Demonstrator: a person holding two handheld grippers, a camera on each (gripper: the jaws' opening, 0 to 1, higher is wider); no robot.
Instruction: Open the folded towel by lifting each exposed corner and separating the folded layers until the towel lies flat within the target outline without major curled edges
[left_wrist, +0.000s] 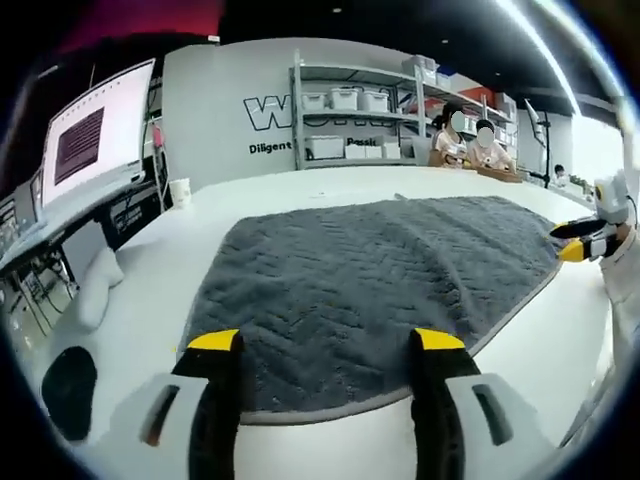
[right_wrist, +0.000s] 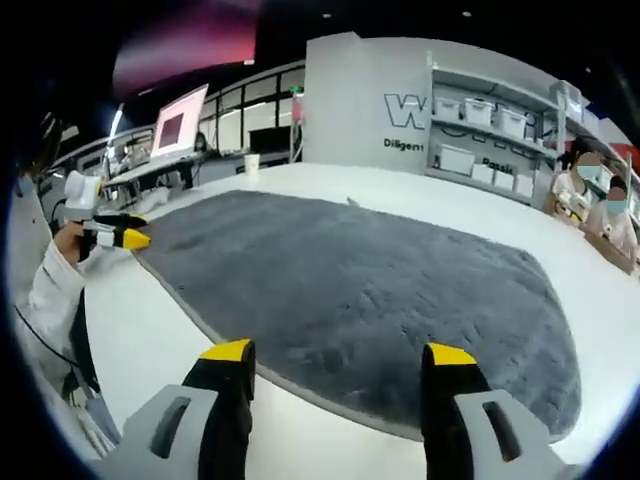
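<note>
One towel: grey textured fabric towel (left_wrist: 370, 290) spread flat on white counter (left_wrist: 300, 195).
Left tongs (left_wrist: 327, 345): jaws wide apart, empty, at near edge.
Right tongs (right_wrist: 340, 353): wide apart, empty.

Lab, storage shelving (left_wrist: 355, 120), monitor (left_wrist: 95, 135)
</note>
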